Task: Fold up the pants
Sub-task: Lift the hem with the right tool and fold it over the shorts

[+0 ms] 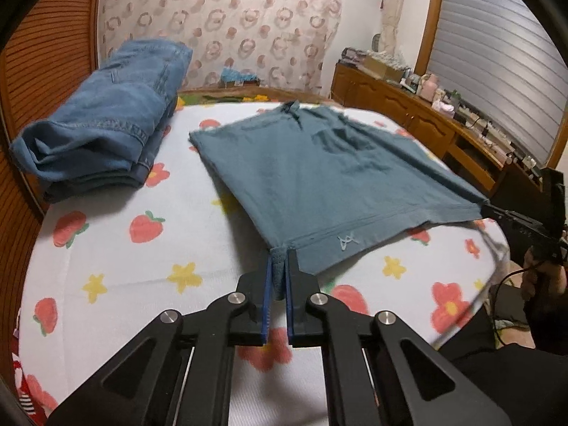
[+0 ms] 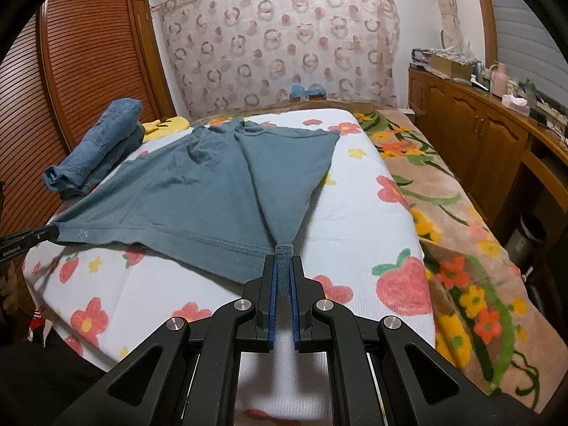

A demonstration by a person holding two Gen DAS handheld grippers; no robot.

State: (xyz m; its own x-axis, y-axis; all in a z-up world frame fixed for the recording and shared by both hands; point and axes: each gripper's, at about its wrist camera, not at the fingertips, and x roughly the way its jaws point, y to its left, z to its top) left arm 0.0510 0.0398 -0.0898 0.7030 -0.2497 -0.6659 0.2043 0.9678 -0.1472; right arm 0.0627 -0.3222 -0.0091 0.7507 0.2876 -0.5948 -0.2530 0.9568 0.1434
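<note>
The teal knit pants (image 1: 319, 177) lay spread flat on a quilted, strawberry-printed bedcover (image 1: 124, 266), their hem stretched taut. The left gripper (image 1: 280, 269), angled downward, had its blue-padded jaws pinched on one hem corner; the right gripper (image 2: 284, 277) clamped the other. Folded denim jeans (image 1: 106, 120) sat at ten o'clock. A small embroidered logo (image 1: 346, 239) was unreadable.

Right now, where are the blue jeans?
The folded blue jeans lie on the flowery bed cover at its far left, beside the wooden slatted door and left of the teal pants.
</note>
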